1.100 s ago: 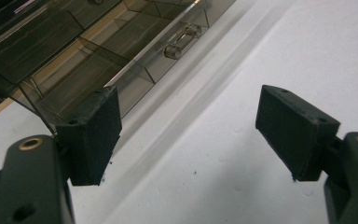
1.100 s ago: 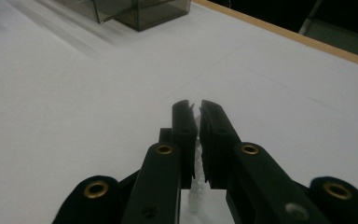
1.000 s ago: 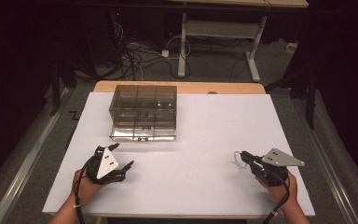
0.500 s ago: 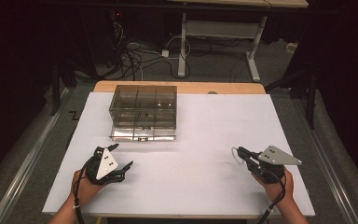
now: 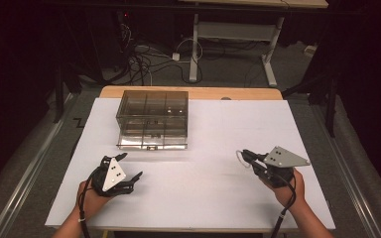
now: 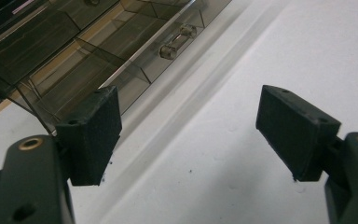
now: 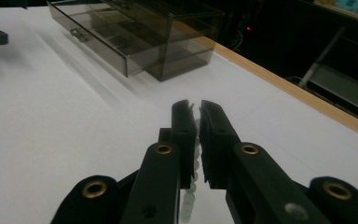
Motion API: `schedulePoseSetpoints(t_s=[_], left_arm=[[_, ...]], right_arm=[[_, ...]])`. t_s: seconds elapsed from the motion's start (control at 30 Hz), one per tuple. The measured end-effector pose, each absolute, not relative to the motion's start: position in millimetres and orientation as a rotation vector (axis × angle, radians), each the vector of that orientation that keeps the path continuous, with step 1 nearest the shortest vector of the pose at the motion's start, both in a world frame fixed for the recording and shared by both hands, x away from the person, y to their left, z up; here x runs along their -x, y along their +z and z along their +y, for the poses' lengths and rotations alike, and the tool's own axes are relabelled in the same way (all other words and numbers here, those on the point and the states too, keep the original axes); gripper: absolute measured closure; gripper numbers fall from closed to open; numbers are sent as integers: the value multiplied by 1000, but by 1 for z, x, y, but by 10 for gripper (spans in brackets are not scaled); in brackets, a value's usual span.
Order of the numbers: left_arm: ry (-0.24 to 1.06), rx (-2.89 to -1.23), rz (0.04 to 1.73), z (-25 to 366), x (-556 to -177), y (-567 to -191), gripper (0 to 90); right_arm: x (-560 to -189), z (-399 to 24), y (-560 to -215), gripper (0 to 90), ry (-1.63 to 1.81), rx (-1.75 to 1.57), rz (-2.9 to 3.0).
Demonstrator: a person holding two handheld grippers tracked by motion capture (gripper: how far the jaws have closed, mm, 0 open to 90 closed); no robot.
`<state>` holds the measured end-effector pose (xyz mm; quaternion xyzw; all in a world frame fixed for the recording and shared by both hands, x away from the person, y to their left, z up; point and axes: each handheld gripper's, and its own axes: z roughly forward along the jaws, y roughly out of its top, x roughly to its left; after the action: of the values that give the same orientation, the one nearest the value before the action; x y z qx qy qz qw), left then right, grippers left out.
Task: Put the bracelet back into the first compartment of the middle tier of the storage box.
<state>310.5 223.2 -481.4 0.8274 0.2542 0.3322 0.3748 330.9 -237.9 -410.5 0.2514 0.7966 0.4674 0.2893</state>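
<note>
A smoky clear drawer box (image 5: 153, 119) stands at the table's far left of centre, its lower drawer (image 7: 98, 44) pulled out a little, with a small handle (image 6: 175, 43). My left gripper (image 5: 130, 165) rests open on the white table in front of the box, and nothing lies between its pads (image 6: 196, 126). At the right, my right gripper (image 5: 245, 153) is shut on a loop of small white beads (image 5: 240, 159). The bead string (image 7: 192, 184) hangs between and below the closed jaws (image 7: 195, 105), just above the table.
The white sheet (image 5: 213, 134) covers a wooden table whose edge (image 5: 193, 92) shows at the back. Beyond it lie floor cables and a desk frame (image 5: 238, 29). Open white surface stretches between the two grippers and right of the box.
My right gripper has lifted and moved left and away from the person with the bead loop in it. The left gripper has stayed put.
</note>
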Motion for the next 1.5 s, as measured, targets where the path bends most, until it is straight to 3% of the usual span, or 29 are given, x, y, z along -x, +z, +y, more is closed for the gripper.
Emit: schedulePoseSetpoints(t_s=[1.5], left_arm=[[846,-2120,664,227,-312,-482,220]], right_arm=[[-401,-76,-379,856,1442,-377,2228]])
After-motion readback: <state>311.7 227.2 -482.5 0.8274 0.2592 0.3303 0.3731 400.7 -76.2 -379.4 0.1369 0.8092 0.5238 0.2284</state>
